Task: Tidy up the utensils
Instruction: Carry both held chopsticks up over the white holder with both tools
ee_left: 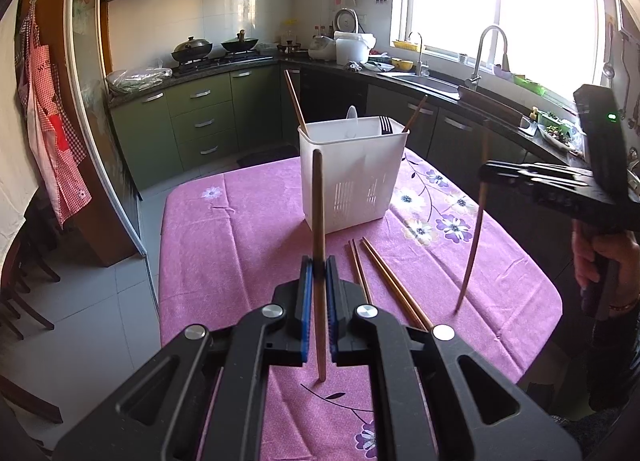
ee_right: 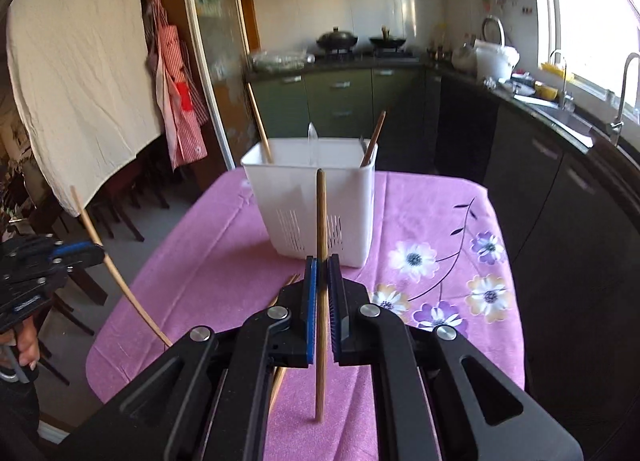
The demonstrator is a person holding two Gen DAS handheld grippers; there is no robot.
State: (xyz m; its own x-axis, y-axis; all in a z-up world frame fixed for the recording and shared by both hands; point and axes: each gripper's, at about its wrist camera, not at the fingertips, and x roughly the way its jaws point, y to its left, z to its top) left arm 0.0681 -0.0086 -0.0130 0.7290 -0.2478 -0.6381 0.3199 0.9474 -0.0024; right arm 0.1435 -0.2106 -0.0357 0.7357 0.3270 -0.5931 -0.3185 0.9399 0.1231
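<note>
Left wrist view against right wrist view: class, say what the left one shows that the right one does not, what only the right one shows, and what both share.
Only the left wrist view shows the fork in the white caddy and the full loose chopsticks lying on the pink tablecloth.

Only the right wrist view shows the white sheet hanging at the left.

Both show the caddy, the tablecloth, the left gripper and right gripper, each shut on an upright chopstick.

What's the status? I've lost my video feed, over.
Left gripper shut on one chopstick, upright. Right gripper shut on another chopstick. White caddy ahead, path clear. Loose chopsticks on tablecloth.
</note>
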